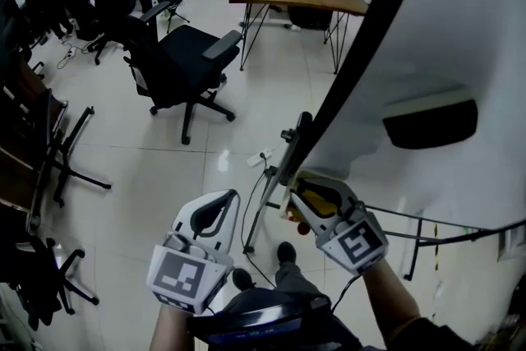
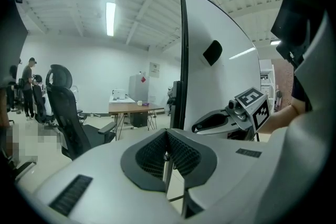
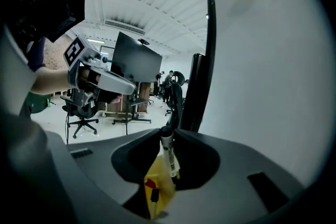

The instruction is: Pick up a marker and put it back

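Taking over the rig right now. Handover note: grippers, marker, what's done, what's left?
Left gripper: shut, nothing in it, held low beside the right one.
Right gripper: shut on the marker, cap end forward, close to the whiteboard edge. A yellow piece sits in the jaws with it; can't tell what it is.
Done: marker picked up.
Left: put it back. Its resting spot isn't clear in any view.

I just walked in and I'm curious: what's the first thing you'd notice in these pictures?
A huge whiteboard fills the right side of the head view. Close to its dark edge, the right gripper holds a marker between its jaws. Farther back, a black office chair stands on the shiny floor.
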Action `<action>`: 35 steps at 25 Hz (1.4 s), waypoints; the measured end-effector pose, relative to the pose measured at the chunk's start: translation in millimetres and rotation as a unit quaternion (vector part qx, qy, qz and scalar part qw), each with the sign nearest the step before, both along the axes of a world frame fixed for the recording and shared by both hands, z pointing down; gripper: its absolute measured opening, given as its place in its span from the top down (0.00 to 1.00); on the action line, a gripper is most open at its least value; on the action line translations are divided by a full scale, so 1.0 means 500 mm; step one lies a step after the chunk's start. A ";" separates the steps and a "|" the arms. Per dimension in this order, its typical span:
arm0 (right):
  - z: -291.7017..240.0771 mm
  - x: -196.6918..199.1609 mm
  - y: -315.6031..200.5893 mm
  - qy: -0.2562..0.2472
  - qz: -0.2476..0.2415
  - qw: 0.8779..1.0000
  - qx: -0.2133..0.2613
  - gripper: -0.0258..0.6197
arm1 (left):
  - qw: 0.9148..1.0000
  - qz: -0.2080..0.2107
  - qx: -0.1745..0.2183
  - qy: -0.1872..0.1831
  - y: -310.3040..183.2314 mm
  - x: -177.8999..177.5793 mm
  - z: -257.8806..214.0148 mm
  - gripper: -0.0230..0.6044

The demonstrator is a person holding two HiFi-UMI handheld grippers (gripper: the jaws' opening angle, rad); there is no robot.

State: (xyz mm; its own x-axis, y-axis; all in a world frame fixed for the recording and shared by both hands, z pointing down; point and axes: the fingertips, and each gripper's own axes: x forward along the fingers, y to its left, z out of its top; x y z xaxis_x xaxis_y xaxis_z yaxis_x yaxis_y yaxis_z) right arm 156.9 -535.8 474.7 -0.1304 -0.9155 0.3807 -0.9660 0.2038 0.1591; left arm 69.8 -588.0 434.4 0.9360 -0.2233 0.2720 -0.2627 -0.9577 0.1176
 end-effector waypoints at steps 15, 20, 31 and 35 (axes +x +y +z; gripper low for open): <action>-0.022 -0.006 -0.001 0.005 -0.022 1.000 0.020 0.74 | 1.000 -0.011 0.004 0.004 -0.009 0.009 -0.011 0.96; -0.100 -0.016 -0.003 0.008 -0.032 0.997 0.065 0.74 | 1.000 -0.012 0.021 0.014 -0.007 0.008 -0.039 0.96; -0.318 -0.107 0.015 -0.001 -0.072 0.983 0.168 0.74 | 0.992 -0.026 0.107 0.056 -0.009 -0.053 -0.205 0.96; -0.385 -0.145 0.024 0.021 -0.095 0.975 0.198 0.74 | 0.987 -0.030 0.142 0.069 0.002 -0.077 -0.271 0.96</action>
